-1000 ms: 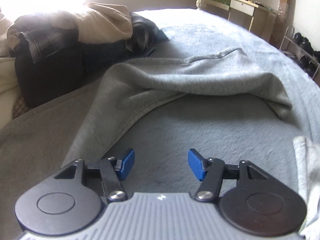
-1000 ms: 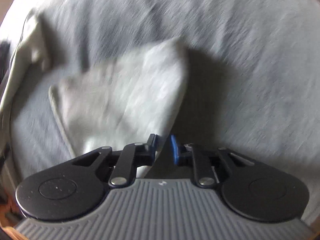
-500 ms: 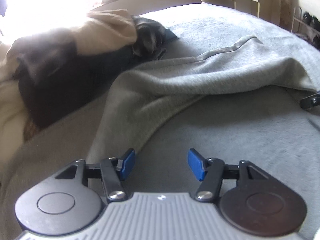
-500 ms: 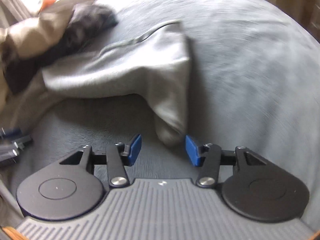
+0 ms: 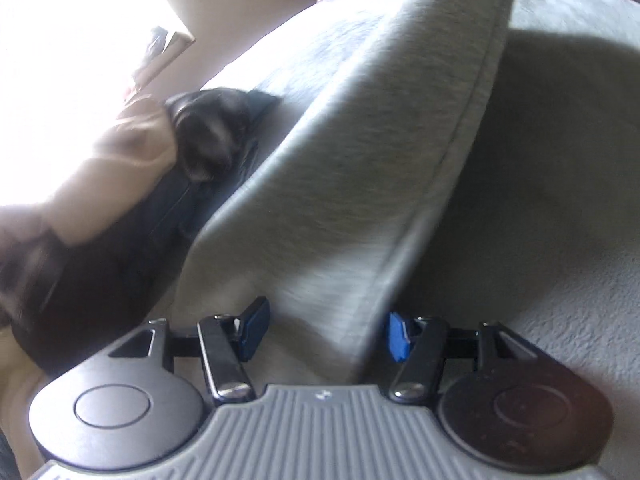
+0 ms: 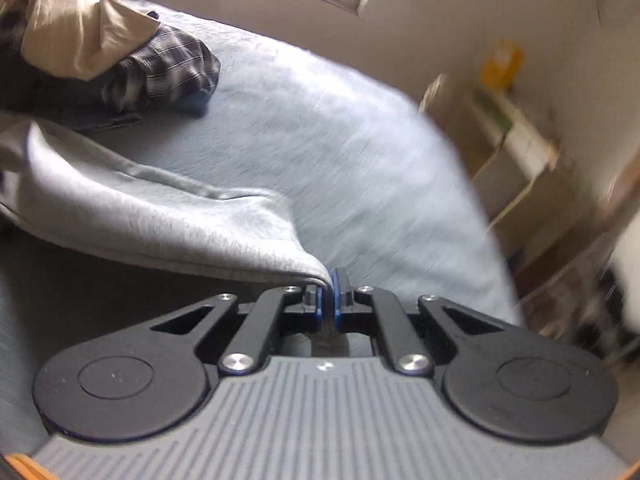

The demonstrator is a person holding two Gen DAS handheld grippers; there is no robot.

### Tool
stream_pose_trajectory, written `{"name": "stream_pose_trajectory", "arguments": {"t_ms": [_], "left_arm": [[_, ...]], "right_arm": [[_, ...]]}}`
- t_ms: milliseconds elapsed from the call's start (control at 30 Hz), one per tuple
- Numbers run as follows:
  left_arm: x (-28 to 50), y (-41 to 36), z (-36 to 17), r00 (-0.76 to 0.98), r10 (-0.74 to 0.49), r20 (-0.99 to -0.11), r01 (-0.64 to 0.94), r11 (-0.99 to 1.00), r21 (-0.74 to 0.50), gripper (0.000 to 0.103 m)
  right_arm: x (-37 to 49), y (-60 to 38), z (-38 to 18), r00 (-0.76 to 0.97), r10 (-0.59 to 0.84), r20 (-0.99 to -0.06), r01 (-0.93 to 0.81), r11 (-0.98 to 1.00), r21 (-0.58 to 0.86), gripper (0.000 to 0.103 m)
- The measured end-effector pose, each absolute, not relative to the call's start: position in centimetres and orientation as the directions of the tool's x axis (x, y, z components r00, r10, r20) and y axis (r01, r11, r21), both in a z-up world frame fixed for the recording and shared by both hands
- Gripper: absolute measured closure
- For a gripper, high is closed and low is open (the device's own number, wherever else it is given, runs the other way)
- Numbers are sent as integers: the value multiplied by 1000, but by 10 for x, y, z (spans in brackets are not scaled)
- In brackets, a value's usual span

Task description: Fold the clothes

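A grey sweatshirt-cloth garment [image 5: 360, 152] stretches across the grey blanket [image 5: 560, 240] on the bed. In the left wrist view it rises steeply toward the upper right, and its near end lies between the open blue pads of my left gripper [image 5: 322, 336]. In the right wrist view my right gripper [image 6: 328, 300] is shut on a corner of the same garment [image 6: 160, 216], which hangs away to the left above the blanket [image 6: 340, 128].
A heap of other clothes, beige [image 6: 76, 32], plaid [image 6: 168, 64] and dark [image 5: 120, 248], lies at the far left of the bed. A desk with shelves [image 6: 516, 152] and a yellow box stands past the bed's right edge. A bright window is behind the heap.
My right gripper has closed on the garment's corner and lifted it. My left gripper has moved forward so the garment's other end now lies between its open pads.
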State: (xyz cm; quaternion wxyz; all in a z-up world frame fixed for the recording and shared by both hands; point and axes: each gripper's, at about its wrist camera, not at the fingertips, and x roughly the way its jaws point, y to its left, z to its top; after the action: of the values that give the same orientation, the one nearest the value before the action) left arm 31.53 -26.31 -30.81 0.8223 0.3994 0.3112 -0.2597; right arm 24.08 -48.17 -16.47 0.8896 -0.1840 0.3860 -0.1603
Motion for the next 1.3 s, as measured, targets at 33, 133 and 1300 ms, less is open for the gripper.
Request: {"name": "stream_pose_trajectory", "arguments": {"t_ms": [33, 133, 1300], "left_arm": [[314, -266, -309, 671, -179, -720, 678, 542, 497, 45], [311, -271, -311, 660, -187, -728, 693, 528, 492, 61], [289, -233, -294, 343, -340, -876, 737, 676, 26, 57]], "right_arm": [[245, -488, -163, 643, -420, -641, 145, 888, -437, 100], [257, -508, -160, 614, -389, -687, 155, 913, -378, 100], [202, -641, -239, 516, -21, -856, 425, 874, 234, 27]]}}
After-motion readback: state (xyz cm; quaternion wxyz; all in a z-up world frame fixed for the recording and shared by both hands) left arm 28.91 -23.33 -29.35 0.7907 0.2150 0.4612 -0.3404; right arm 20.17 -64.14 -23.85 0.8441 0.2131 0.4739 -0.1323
